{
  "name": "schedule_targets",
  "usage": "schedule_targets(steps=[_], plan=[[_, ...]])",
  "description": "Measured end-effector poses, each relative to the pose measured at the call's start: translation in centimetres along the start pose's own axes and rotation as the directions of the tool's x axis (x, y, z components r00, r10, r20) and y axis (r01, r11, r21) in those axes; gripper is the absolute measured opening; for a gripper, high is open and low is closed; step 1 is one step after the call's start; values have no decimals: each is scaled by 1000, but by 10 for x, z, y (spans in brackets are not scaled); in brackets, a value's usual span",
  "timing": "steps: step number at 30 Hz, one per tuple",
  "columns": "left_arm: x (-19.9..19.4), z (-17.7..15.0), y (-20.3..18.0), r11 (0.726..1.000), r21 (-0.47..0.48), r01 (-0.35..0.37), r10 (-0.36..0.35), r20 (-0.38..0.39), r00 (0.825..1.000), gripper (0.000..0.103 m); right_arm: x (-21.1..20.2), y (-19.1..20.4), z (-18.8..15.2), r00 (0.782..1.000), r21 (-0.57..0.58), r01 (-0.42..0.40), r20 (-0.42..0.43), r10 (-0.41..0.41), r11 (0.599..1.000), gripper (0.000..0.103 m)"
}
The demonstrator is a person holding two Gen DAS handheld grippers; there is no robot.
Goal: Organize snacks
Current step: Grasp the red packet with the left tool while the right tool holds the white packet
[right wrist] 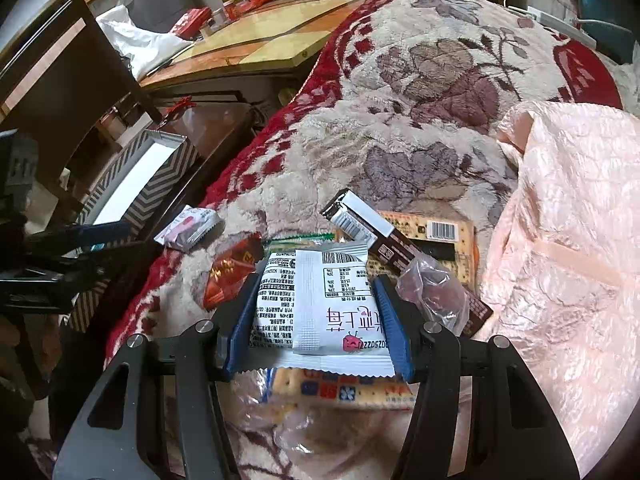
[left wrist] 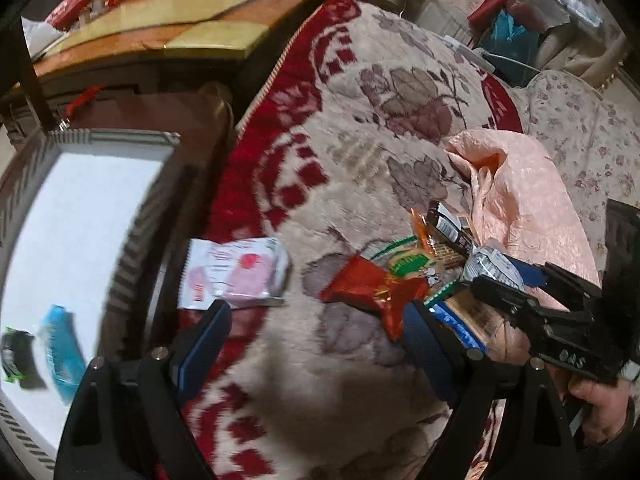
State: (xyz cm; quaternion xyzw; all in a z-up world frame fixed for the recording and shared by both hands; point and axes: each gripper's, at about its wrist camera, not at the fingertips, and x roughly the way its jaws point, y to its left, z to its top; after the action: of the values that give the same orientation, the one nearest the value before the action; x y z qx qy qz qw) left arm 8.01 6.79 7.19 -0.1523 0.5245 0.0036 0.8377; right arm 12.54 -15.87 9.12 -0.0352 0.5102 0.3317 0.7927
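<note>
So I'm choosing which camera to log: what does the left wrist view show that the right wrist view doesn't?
Left only: the box's inside, holding a blue packet and a dark one.
Right only: the right gripper closed on a white packet, over a cracker pack.
Both: pink packet, red packet, blanket.

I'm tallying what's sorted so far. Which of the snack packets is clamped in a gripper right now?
The white packet with black print and a barcode, between the right gripper's pads. The pink-and-white packet and red packet lie loose on the blanket.
</note>
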Motion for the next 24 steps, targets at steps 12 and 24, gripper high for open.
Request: schedule_targets(steps=[12,24], plan=[[48,9,-26,998,28,-57,60,-113,992,89,-8,-10,-9,999,46,-31,26,30,998,56],[31,1,11,996,-65,-55,47,-119,992,89,-3,8,-13,996,21,-79,34,78,997,56]])
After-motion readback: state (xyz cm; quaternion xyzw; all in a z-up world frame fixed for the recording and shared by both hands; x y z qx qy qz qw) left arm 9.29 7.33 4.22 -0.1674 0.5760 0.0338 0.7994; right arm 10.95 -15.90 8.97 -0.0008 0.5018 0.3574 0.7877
